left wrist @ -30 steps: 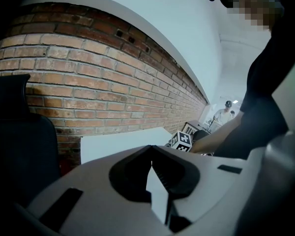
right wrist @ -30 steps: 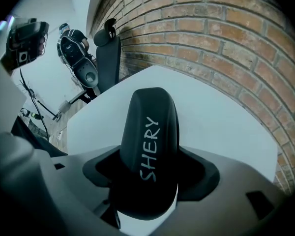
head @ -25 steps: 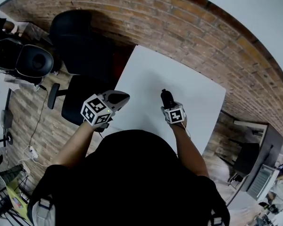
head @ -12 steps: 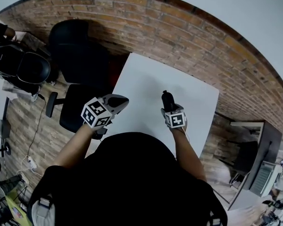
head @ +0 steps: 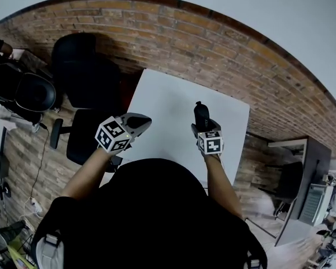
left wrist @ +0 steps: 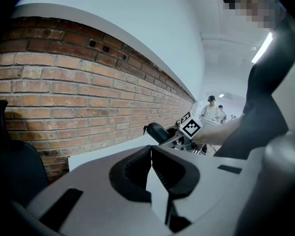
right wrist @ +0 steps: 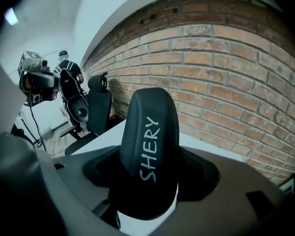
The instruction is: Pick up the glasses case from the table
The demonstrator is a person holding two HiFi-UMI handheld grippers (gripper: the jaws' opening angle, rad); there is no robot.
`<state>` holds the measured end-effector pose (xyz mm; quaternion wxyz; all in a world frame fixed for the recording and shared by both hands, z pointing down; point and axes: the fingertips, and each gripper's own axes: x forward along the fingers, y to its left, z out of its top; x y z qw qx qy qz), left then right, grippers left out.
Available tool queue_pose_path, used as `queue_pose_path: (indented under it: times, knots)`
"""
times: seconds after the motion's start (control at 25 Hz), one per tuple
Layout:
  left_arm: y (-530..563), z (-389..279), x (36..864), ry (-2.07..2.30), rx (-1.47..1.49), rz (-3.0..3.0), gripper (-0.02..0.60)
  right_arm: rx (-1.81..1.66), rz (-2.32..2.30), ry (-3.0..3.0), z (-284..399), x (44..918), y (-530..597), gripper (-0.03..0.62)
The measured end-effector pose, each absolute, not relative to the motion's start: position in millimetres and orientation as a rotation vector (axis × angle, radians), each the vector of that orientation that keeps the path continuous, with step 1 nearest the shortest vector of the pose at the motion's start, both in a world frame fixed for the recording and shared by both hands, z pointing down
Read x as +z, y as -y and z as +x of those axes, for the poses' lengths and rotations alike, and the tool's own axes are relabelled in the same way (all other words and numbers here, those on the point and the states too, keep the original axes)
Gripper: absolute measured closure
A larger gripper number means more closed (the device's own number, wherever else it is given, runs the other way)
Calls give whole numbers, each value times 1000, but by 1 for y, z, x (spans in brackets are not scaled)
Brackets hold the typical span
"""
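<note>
One white rectangular table (head: 168, 102) stands with its far edge against a red brick wall (head: 224, 46). Above the bricks the wall is plain and pale. Left of the table there is a black office chair (head: 84, 80) on a wood-pattern floor (head: 28, 150), with more dark seats and cables beyond it.

Only the head view shows both tools together. The left gripper (head: 139, 121) is over the left edge of the table and the right gripper (head: 201, 129) is over its middle, well apart, each with a marker cube. Only the right gripper view shows the pale letters "SHERY" along the black, smooth, rounded glasses case (right wrist: 150, 146), and also a person in a cap (right wrist: 68, 65) far away beside the chairs. Only the left gripper view shows two other people (left wrist: 211, 109) standing in a bright far part of the room.

The glasses case sits between the jaws of the right gripper, which press on its lower part from both sides. Its rounded upper end stands out past the fingertips and points toward the bricks. In the left gripper view the case appears against the brick wall, above the tabletop and not touching it. The left gripper has its jaws closed tip against tip, and nothing is between them.
</note>
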<state>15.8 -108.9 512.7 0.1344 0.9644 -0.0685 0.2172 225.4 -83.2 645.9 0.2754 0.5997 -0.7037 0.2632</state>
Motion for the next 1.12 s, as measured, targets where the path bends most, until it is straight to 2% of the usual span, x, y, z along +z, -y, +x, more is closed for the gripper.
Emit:
queue_pose_path:
  times: [1.12]
  knots:
    - [93,28,482,153,594,2861,571,389,1905,2047,242,488,53,260]
